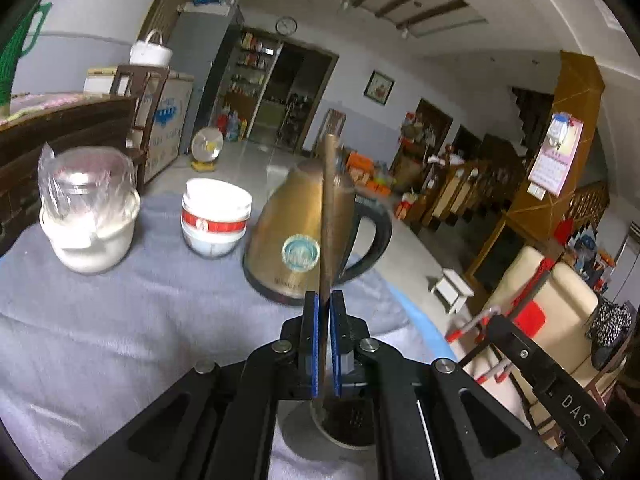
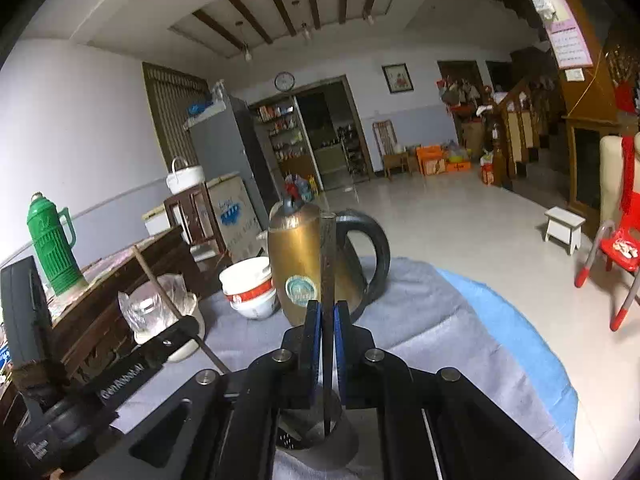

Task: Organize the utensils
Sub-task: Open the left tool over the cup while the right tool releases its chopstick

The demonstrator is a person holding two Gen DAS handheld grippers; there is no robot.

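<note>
My left gripper [image 1: 324, 302] is shut on a thin brown chopstick [image 1: 329, 208] that stands upright in front of the kettle. Its lower end reaches down toward a metal utensil holder [image 1: 340, 434] under the jaws. My right gripper [image 2: 325, 310] is shut on a dark flat utensil handle [image 2: 328, 256], also upright, with its lower end inside the same perforated metal holder [image 2: 306, 438]. In the right wrist view the left gripper [image 2: 186, 328] shows at the left with its chopstick [image 2: 160, 288] slanting up. The utensils' lower ends are mostly hidden.
On the grey tablecloth [image 1: 120, 320] stand a brass kettle [image 1: 288, 248], stacked white bowls [image 1: 216, 216] and a bagged jar [image 1: 88, 216]. A green thermos [image 2: 50, 240] stands on a wooden cabinet at the left. A red chair [image 2: 616, 256] and a white stool [image 2: 564, 228] stand on the floor.
</note>
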